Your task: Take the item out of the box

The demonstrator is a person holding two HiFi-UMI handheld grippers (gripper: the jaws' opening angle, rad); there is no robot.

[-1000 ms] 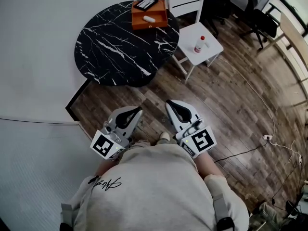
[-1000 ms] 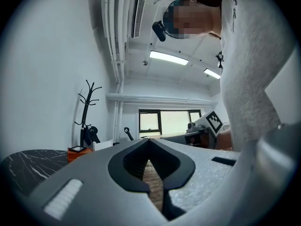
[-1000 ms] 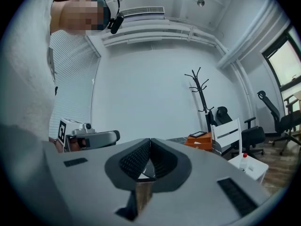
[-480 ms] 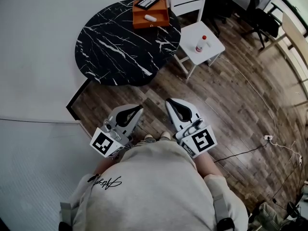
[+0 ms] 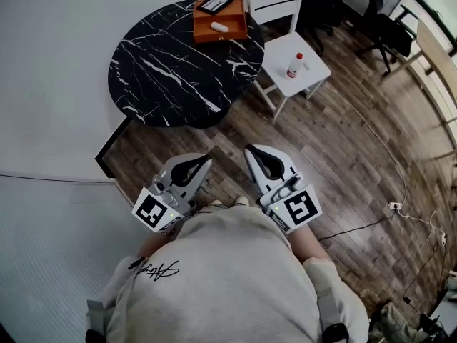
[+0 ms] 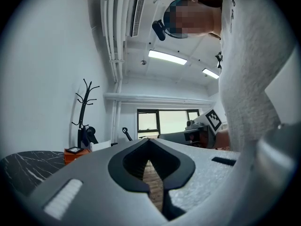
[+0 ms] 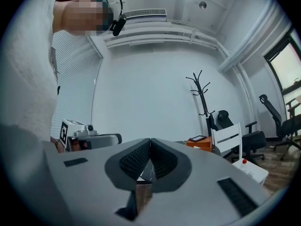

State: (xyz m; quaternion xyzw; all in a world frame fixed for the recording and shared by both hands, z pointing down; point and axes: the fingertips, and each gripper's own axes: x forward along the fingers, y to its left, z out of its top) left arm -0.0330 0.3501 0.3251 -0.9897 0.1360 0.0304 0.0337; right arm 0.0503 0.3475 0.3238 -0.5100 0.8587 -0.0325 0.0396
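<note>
Both jaws together, nothing between: left gripper [image 5: 203, 161], right gripper [image 5: 251, 151] at my waist. Orange box [image 5: 232, 34] at far edge of desk [image 5: 171, 70], well apart from both. White item [image 5: 219, 27] inside, possibly a tube. I'd approach first, open right jaws, then descend across item's narrow side.

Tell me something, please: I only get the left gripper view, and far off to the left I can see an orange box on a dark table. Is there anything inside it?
Observer: Yes. The head view looks down into the orange box, and a small white item lies in it.
Operator: Is the other gripper carrying anything?
Observer: No. The right gripper view shows the right gripper with its fingers shut together and nothing between them.
Operator: Is anything else near that table?
Observer: In the head view a white chair stands beside the table, with a small red-capped bottle on its seat.
</note>
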